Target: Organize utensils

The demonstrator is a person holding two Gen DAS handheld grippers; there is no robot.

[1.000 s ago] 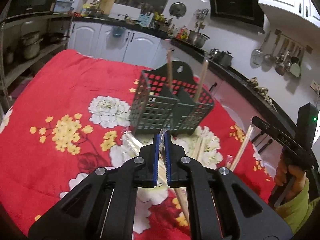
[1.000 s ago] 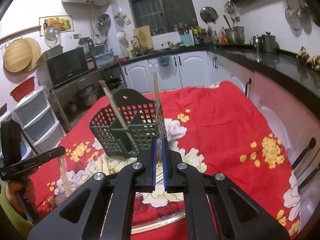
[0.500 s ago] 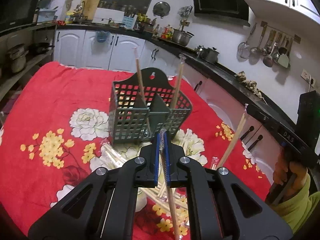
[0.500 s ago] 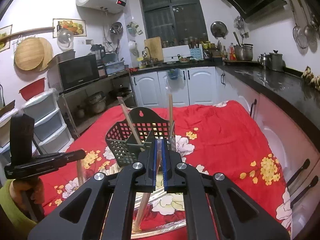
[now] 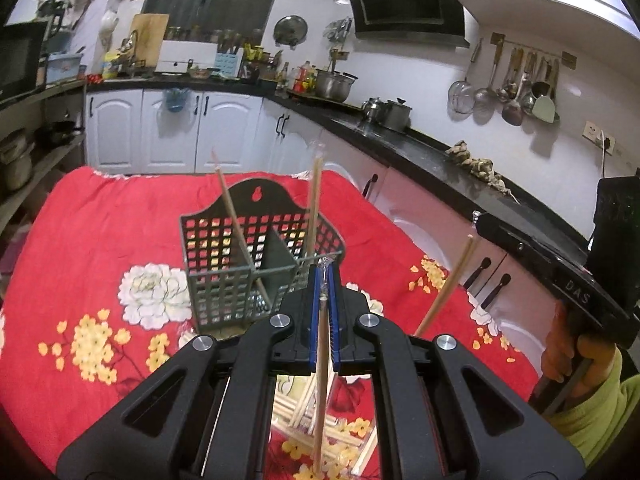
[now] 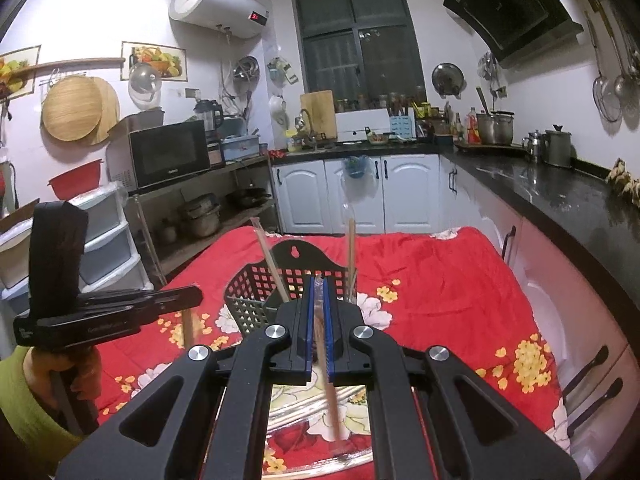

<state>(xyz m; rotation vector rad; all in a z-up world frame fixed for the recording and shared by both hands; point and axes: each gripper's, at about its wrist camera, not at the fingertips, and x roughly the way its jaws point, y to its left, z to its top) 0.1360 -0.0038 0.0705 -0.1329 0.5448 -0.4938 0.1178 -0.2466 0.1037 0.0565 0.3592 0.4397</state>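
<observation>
A dark green slotted basket [image 5: 224, 280] stands on the red flowered cloth with two chopsticks [image 5: 232, 216] upright in it. My left gripper [image 5: 324, 270] is shut on a wrapped chopstick [image 5: 320, 380] that hangs down under the jaws, just in front of the basket's right corner. At the right my right gripper [image 5: 476, 220] holds another chopstick [image 5: 448, 288] slanting down. In the right wrist view, the right gripper [image 6: 318, 284] is shut on that chopstick [image 6: 330, 392], the basket [image 6: 256, 300] lies just beyond it, and the left gripper [image 6: 196, 294] is at the left.
Several loose chopsticks [image 5: 304, 408] lie in a pile on a clear dish [image 6: 352, 464] below both grippers. Hands in green sleeves [image 5: 592, 408] hold the tools. A black counter [image 6: 560, 200] and white cabinets run along the table's far and right sides.
Both grippers have risen, each lifting its chopstick up off the pile. The basket now sits lower and further off in both views.
</observation>
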